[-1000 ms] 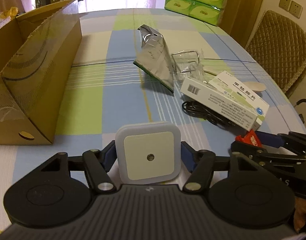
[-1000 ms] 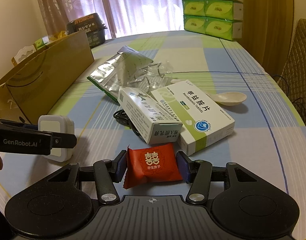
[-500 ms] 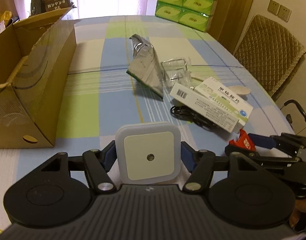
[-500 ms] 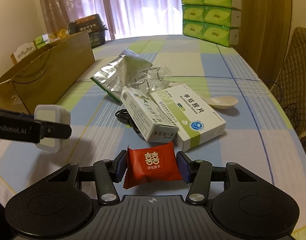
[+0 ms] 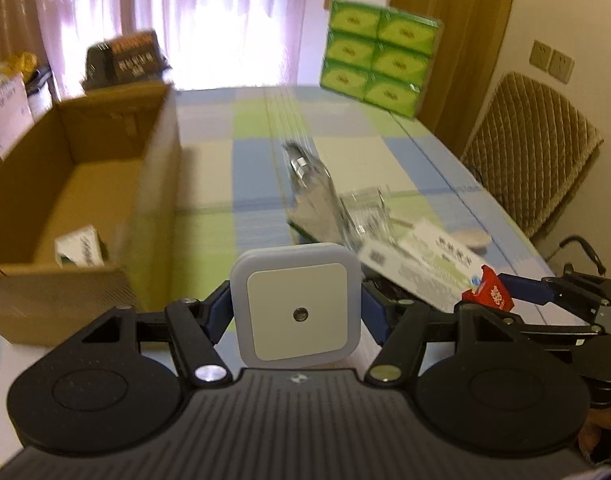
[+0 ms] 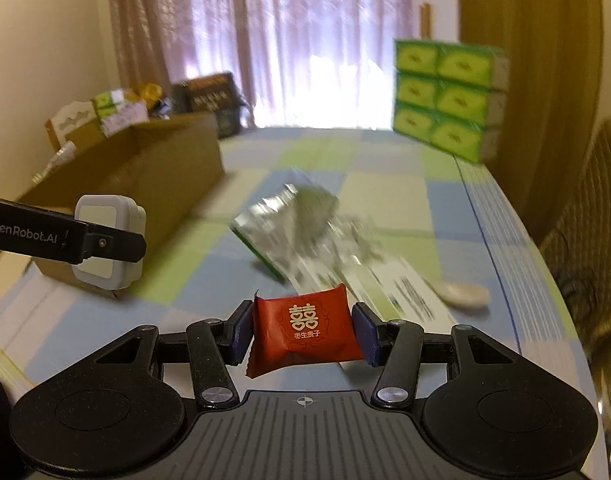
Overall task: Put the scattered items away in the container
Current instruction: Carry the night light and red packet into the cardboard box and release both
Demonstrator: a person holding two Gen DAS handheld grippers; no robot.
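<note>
The left gripper (image 5: 297,312) clamps a square white plastic night light (image 5: 297,306) near the open brown cardboard box (image 5: 105,184), while the right gripper (image 6: 303,334) pinches a glossy red candy packet (image 6: 303,334).

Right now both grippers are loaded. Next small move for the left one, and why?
Probably carry the left gripper left until it is over the open cardboard box, then release. It is shut on the white night light, which is off the table and beside the box's near corner, not above the opening. The right gripper, shut on the red candy packet, can follow.
</note>
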